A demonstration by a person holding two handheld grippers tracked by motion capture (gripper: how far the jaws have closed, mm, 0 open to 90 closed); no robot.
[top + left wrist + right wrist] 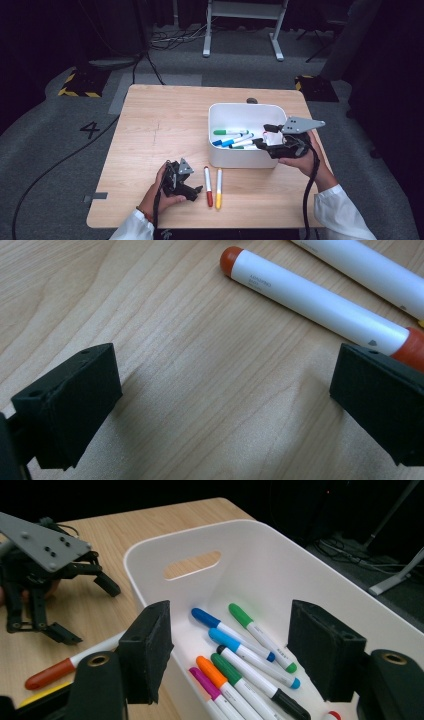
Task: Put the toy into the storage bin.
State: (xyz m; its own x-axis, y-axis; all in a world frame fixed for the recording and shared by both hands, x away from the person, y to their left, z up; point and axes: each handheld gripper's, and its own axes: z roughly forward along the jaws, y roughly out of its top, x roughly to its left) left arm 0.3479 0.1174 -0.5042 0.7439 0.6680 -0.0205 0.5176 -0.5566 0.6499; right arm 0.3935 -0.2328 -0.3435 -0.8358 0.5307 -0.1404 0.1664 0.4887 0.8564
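Left claw (192, 191): released, jaws wide on the tabletop (165, 120) beside the red marker (208, 186).
Right claw (263, 136): released over the white bin (216, 145).
Right gripper view: orange and purple markers in the bin.

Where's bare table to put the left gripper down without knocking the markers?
The table's whole left and far half is bare, from the bin's left wall across to the left edge. It is crowded near the front: the red marker and yellow marker lie just right of the left gripper.
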